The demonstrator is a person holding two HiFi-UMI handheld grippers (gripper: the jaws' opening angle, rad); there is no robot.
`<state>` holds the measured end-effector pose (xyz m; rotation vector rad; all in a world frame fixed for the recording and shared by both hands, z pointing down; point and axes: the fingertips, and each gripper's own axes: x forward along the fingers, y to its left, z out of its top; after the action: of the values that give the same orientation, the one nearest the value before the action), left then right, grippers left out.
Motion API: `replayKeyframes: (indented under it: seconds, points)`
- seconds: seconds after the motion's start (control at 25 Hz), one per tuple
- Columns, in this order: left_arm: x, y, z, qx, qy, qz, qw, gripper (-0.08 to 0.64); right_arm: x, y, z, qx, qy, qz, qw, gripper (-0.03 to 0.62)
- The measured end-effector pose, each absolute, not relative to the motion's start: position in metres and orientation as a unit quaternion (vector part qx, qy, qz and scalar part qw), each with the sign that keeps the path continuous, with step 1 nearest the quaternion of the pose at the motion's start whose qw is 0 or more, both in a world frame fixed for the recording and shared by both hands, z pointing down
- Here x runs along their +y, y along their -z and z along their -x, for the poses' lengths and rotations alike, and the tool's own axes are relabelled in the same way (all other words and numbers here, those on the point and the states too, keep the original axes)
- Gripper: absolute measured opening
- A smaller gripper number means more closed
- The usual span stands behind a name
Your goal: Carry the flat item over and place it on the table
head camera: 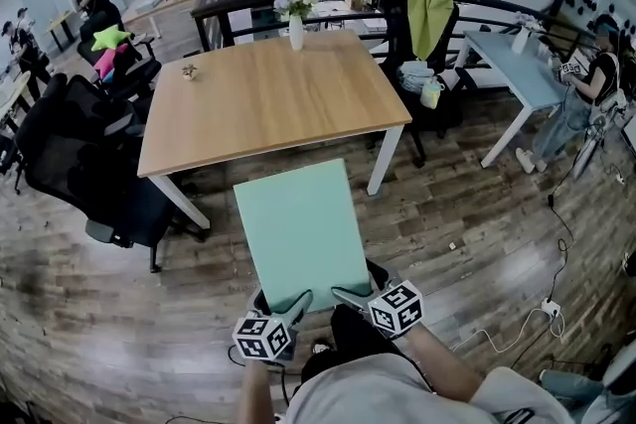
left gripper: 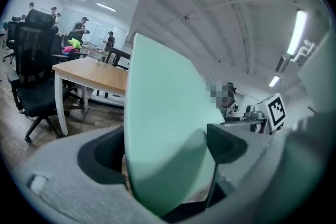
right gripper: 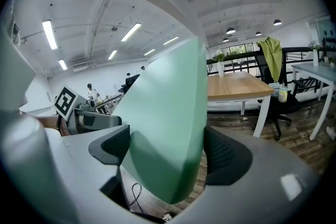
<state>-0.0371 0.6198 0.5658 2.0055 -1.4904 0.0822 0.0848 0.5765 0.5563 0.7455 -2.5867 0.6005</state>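
Note:
A flat mint-green board (head camera: 301, 231) is held out level in front of me, above the wooden floor, its far edge close to the near edge of the wooden table (head camera: 268, 99). My left gripper (head camera: 290, 309) is shut on the board's near left corner, and my right gripper (head camera: 350, 296) is shut on its near right corner. In the left gripper view the board (left gripper: 163, 134) stands edge-on between the two dark pads. The right gripper view shows the same board (right gripper: 168, 128) pinched between its pads, with the table (right gripper: 236, 86) beyond.
A white vase of flowers (head camera: 295, 15) stands at the table's far edge, a small object (head camera: 189, 70) near its left side. Black office chairs (head camera: 75, 159) crowd the left. A light blue table (head camera: 517, 65) and a chair with a green cloth (head camera: 427, 5) stand to the right. People stand around.

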Motion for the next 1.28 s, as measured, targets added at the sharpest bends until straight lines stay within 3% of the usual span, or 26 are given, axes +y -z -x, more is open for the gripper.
replayKeyframes:
  seconds: [1.28]
  points:
    - [0.403, -0.570, 0.073, -0.588, -0.051, -0.740, 0.323, 0.495, 0.353, -0.567, -0.047, -0.929, -0.235, -0.235, 0.163, 0.453]
